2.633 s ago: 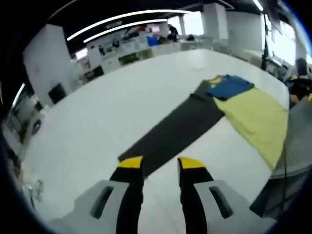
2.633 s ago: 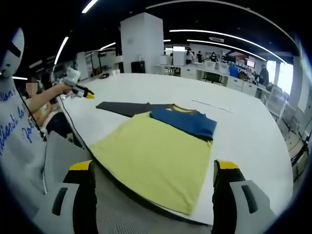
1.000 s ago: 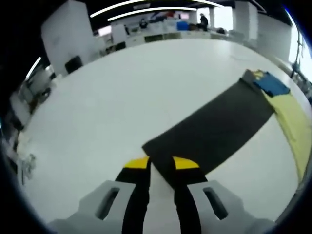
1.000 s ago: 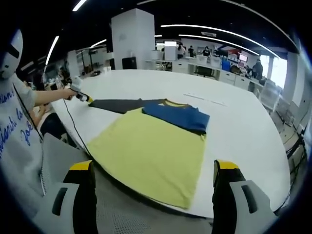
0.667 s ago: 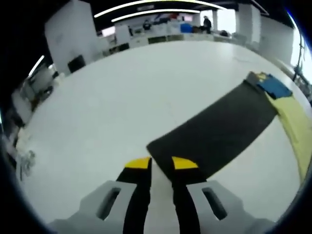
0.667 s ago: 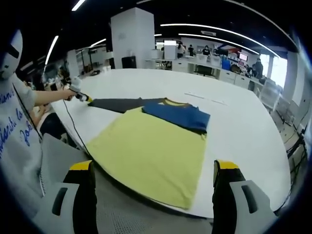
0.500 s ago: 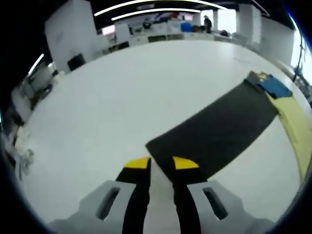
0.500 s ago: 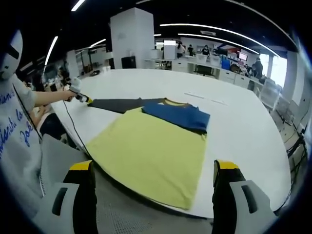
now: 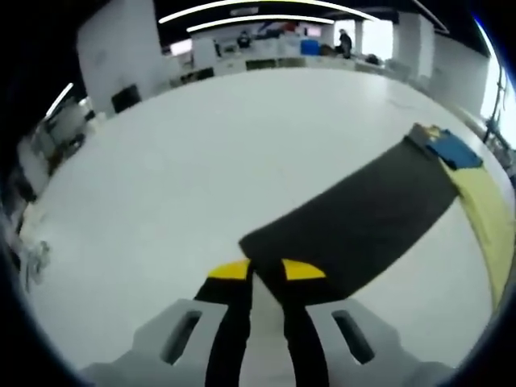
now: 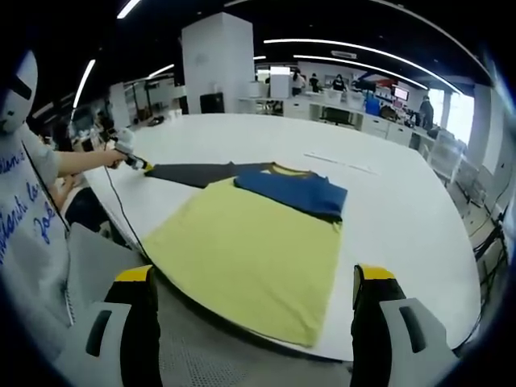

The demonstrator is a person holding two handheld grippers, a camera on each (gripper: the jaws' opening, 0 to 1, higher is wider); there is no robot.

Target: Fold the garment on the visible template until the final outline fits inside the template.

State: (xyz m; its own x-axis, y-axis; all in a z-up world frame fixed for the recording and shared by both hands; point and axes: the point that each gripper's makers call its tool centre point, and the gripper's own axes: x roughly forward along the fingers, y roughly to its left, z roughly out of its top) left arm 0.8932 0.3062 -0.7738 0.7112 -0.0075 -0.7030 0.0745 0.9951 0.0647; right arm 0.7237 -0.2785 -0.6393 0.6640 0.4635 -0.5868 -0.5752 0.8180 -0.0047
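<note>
Garment [image 10: 250, 254], yellow-green with a blue folded portion [image 10: 294, 193] at its collar end, lies flat on the white table [image 10: 387, 218], hanging a little over the near edge; a long dark panel [image 9: 363, 222] reaches from the collar end across the tabletop. Left gripper [image 9: 266, 272] sits at the panel's far corner, jaws drawn almost together on the cloth edge; a firm pinch appears likely, though it cannot be confirmed. Right gripper [image 10: 251, 294] hovers before the near hem, jaws wide apart and empty. To fold well, the pinched corner should be lifted just clear and carried back over the body in one straight sweep, keeping the edge taut and square. The right gripper view adds the whole yellow body, a person's outstretched arm [image 10: 76, 161] and the left gripper [image 10: 133, 160] at the panel's tip; the left gripper view gives the corner contact close up.
</note>
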